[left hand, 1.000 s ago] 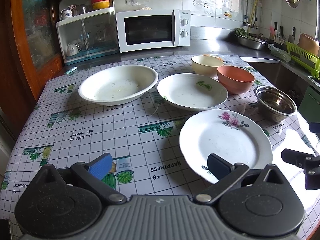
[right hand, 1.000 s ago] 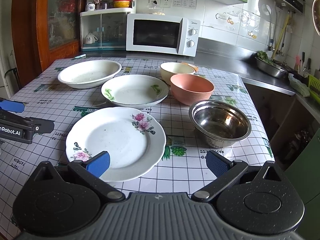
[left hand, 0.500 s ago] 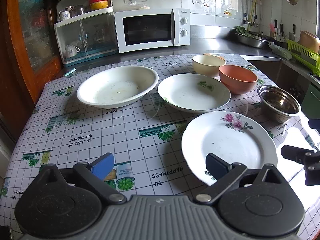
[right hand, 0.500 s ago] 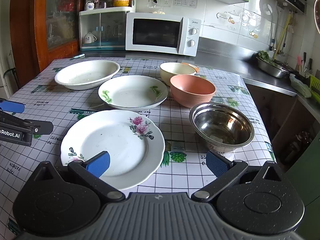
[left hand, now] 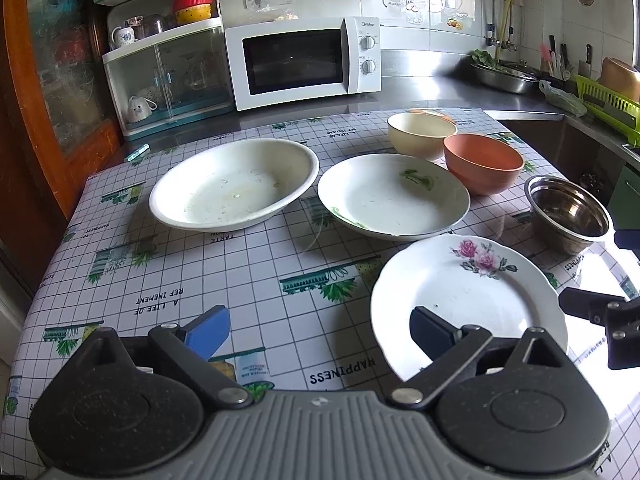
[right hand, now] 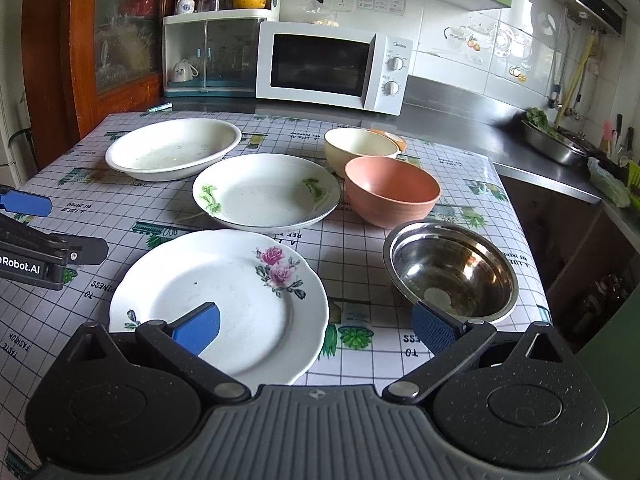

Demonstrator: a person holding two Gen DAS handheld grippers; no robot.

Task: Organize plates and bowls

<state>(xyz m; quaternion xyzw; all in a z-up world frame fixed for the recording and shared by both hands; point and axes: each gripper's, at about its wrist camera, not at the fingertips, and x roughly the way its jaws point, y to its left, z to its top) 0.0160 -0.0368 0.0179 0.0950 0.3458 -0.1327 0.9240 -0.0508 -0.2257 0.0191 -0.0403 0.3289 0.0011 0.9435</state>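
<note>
Both grippers, left gripper (left hand: pixel 320 332) and right gripper (right hand: pixel 316 326), hover wide open, empty, over the nearest rose plate (right hand: pixel 224 300) on the table (right hand: pixel 352 240): likely brittle, slick, best pinched at its rim.

Rose-patterned white plate (right hand: pixel 224 300), terracotta bowl (right hand: pixel 392 192)

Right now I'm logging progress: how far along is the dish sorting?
Nothing looks stacked yet. The rose plate, green-sprig plate, white basin, cream bowl, pink bowl and steel bowl sit separately. Both tongs, left and right, are open and empty. All stacking remains.
</note>
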